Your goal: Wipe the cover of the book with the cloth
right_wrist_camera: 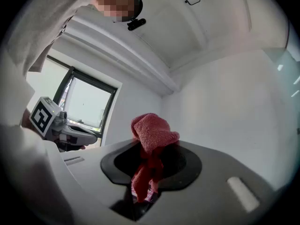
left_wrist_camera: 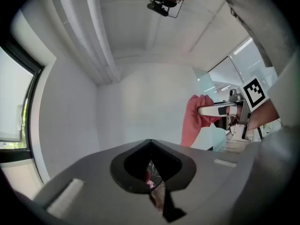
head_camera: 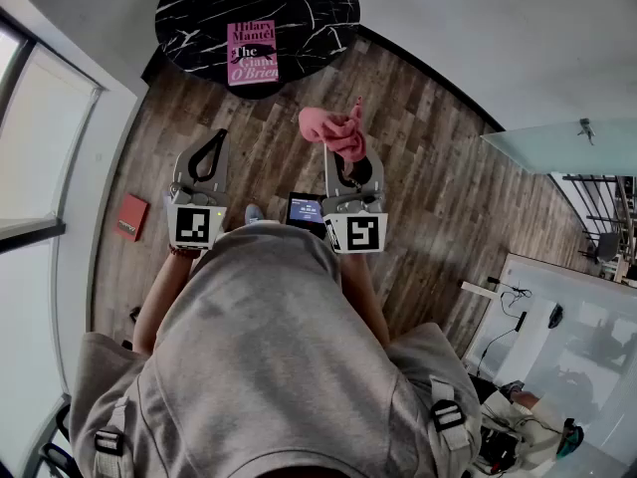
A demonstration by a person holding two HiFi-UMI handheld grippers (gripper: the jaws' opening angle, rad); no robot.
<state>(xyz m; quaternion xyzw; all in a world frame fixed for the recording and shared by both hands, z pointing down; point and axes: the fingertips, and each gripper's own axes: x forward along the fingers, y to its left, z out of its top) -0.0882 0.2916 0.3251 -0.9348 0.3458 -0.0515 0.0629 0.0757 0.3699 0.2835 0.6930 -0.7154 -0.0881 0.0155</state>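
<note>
Across most of the head view, wood floor (head_camera: 428, 217). At top centre, round black table (head_camera: 299, 8), well ahead of both grippers and so, by the look of it, out of reach for now.

At middle, left gripper (head_camera: 216, 139) and right gripper (head_camera: 343, 159) side by side, held level and out in front, well apart and short of the table. Reads as a carrying pose, not yet a wiping one.

Left jaws fully together, nothing between them. Probably kept free to steady the target later.

Right jaws almost closed, pinched on fabric and nothing else.

On the table's near part, pink book (head_camera: 252, 53), flat, cover up, square to the person. Laid ready for wiping, with nothing touching it.

At the right tips, pink cloth (head_camera: 336, 132), bunched. In the right gripper view, a wad of it (right_wrist_camera: 152, 132) above the tips and a tail hanging down through the jaw throat. Gripped that way, likely, to put a soft pad foremost for rubbing.

At left on the floor, a flat red slab (head_camera: 130, 216). Between the gripper bodies, a small lit screen (head_camera: 305, 208). Neither part of the job, as far as can be judged.
</note>
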